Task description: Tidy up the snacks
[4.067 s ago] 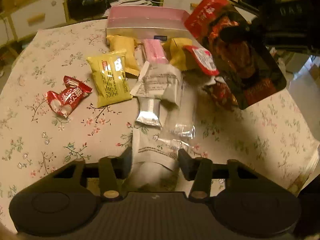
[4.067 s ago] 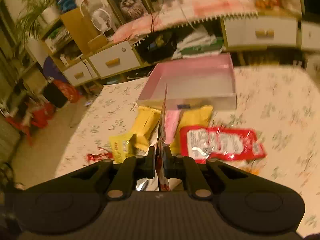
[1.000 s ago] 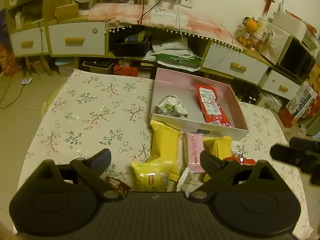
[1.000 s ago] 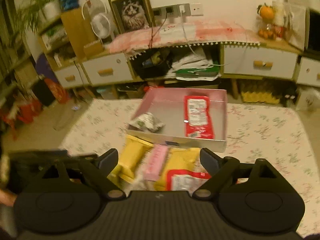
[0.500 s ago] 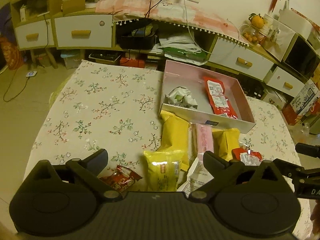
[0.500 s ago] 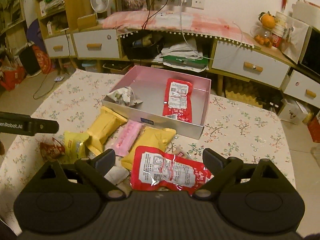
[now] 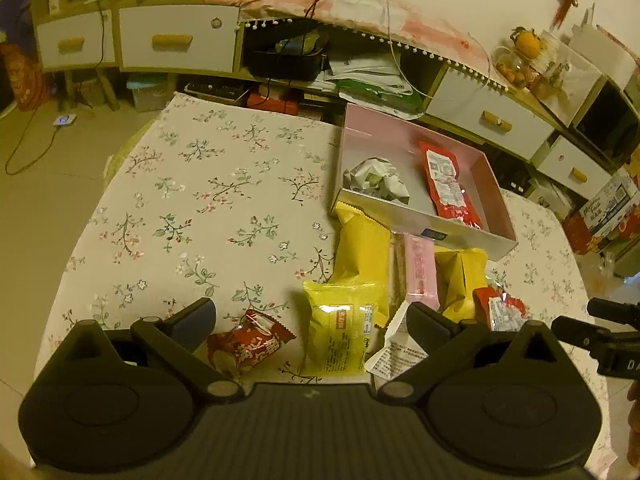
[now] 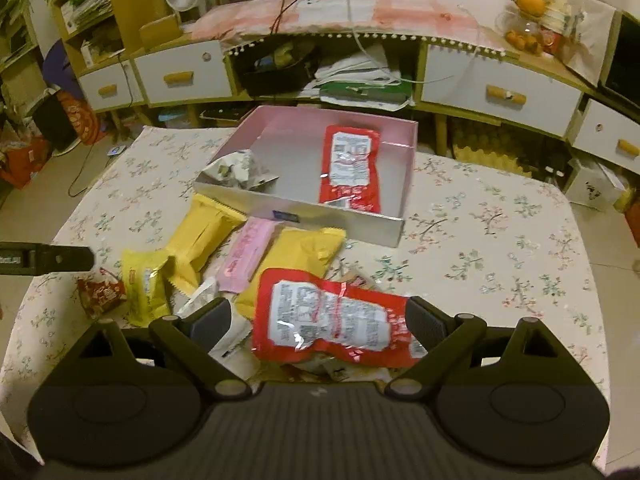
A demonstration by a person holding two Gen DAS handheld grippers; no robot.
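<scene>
Both grippers are wide open and hold nothing — the left gripper [image 7: 310, 320] is over a yellow pack [image 7: 340, 330], the right gripper [image 8: 319, 318] over a red bag [image 8: 332, 316]. The pink box [image 8: 404, 168] on the table [image 7: 208, 208] holds another red bag [image 8: 352, 168] and a crumpled wrapper [image 8: 236, 170].

White letters "DA" are seen on the right gripper [image 7: 608, 344]; printing on the snack packets [image 8: 332, 320] is too blurred to be read.
</scene>
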